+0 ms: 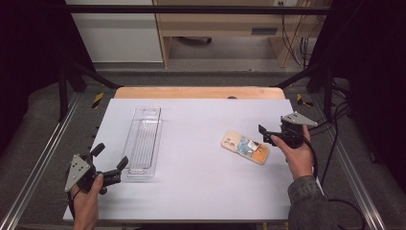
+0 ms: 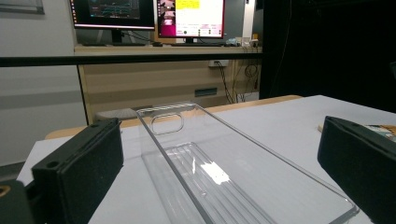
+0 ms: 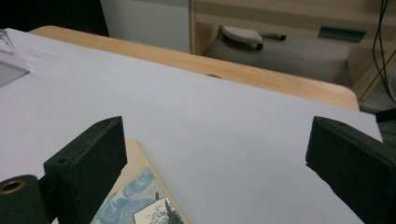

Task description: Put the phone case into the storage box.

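Both claws wide open, holding nothing. Right gripper [image 1: 266, 134] sits at 3 o'clock of the beige picture-printed phone case [image 1: 245, 147], lined up for a grab. Left gripper [image 1: 111, 163] waits at 7 o'clock of the long clear plastic tray [image 1: 143, 141], probably to steady it.

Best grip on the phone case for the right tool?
Pinch the phone case across its short width near the right end, coming from the right tool side. It lies flat and thin on the white table, so tip one long edge up first, probably.
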